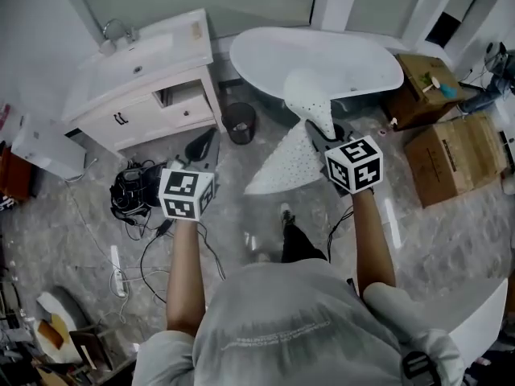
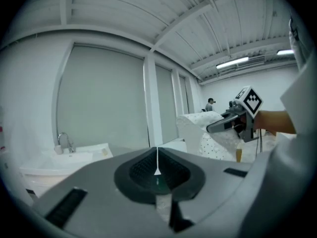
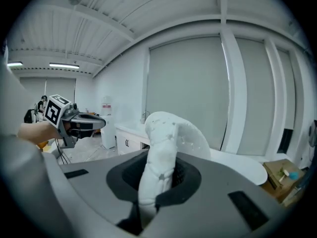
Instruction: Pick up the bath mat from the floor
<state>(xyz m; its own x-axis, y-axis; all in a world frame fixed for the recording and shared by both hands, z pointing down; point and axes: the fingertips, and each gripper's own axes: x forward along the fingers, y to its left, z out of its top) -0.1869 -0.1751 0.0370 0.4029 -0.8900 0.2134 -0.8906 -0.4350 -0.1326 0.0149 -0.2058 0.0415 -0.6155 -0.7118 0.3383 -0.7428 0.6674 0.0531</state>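
**Bath mat (image 1: 283, 166) lifted clear of the floor (image 1: 451, 240)**

Head view: at frame centre, the mat is hung from the right gripper (image 1: 319, 132).
Left gripper view: the left gripper (image 2: 157, 170) is seen with jaws pressed together.
Right gripper view: at lower centre, the mat is clamped between the jaws.

The white bath mat (image 1: 286, 163) is showing small dots, the marker cubes (image 1: 187, 193) are showing black-and-white squares, and the floor (image 1: 451, 240) is showing grey marbling.
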